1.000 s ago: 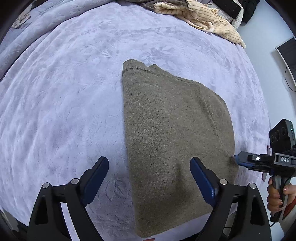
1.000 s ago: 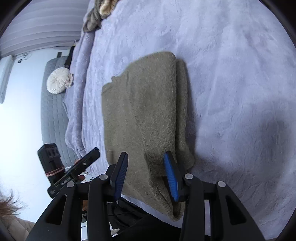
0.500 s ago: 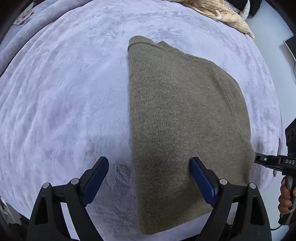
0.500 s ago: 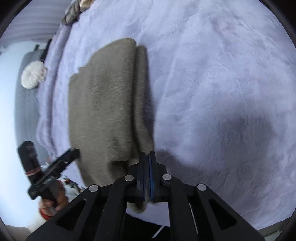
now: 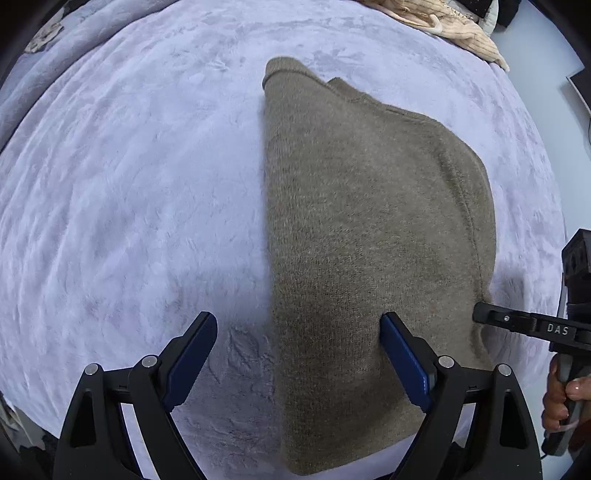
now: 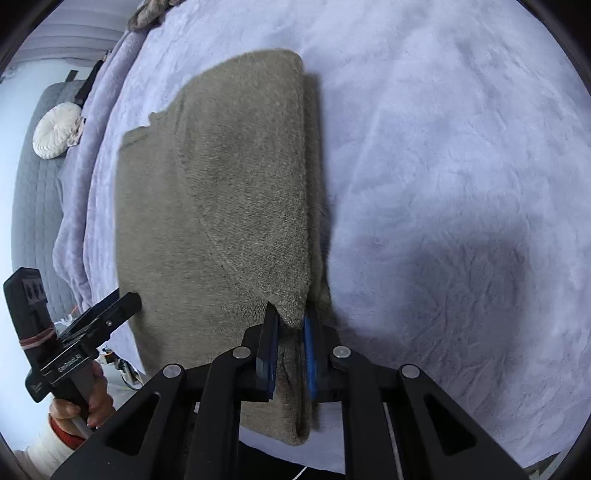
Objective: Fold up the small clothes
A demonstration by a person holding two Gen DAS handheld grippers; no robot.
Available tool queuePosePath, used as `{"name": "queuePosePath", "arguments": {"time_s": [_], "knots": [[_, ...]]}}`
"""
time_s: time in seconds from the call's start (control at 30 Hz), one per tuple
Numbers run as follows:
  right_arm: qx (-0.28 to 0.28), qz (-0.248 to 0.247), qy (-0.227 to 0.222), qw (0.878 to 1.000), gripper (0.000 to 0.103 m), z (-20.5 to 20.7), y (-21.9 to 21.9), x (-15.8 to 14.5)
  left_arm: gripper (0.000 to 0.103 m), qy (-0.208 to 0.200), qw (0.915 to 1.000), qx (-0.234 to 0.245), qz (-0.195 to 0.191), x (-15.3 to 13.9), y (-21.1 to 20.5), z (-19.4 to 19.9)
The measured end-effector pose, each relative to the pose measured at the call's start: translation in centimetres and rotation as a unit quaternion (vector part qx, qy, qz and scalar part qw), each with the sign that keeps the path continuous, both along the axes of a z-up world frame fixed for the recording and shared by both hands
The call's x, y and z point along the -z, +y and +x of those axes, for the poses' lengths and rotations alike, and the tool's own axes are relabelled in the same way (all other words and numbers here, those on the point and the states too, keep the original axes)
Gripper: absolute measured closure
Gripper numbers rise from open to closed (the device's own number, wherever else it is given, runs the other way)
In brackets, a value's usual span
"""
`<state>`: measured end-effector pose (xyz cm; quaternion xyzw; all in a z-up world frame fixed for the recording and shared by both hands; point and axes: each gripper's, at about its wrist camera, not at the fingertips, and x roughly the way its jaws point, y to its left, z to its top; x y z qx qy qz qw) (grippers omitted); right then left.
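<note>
An olive-brown knit sweater (image 5: 369, 221) lies folded lengthwise on the lavender plush blanket (image 5: 129, 184), neckline far, hem near. My left gripper (image 5: 297, 343) hovers open over the hem end, one pad on the blanket, the other over the knit, straddling the sweater's left edge. It also shows in the right wrist view as the left gripper (image 6: 122, 302), beside the sweater's (image 6: 221, 203) left side. My right gripper (image 6: 290, 321) pinches a bunched fold at the sweater's near right edge; its jaws are opening slightly, with the knit still pressed between the pads. The right gripper's tip (image 5: 480, 314) touches that edge.
A cream ribbed garment (image 5: 454, 26) lies at the blanket's far right. A white round cushion (image 6: 55, 129) sits on a grey quilted seat (image 6: 29, 192) beyond the bed's left side. The bed's near edge runs just under both grippers. A hand (image 5: 557, 402) holds the right handle.
My right gripper went from open around the sweater's near right edge to closed on it. The left gripper sank closer to the sweater and stayed open.
</note>
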<state>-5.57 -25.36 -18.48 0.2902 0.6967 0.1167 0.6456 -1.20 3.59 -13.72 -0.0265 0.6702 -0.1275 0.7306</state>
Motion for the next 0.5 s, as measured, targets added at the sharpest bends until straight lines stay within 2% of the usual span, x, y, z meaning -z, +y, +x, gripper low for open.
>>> {"name": "queuePosePath", "arguments": {"time_s": [0.07,0.23,0.5], "knots": [[0.024,0.017,0.007,1.000,0.090,-0.3,-0.6,0.6,0.013,0.001,1.0000,0.003,0.004,0.1,-0.4,-0.2],[-0.005,-0.010,-0.011,1.000,0.089,-0.4,0.1,-0.3,0.013,0.003,0.9999,0.010,0.011,-0.1,-0.7,-0.4],[0.002,-0.018,-0.002,1.000,0.089,-1.1,-0.5,-1.8,0.013,0.006,0.9998,0.010,0.015,-0.4,-1.1,-0.9]]}}
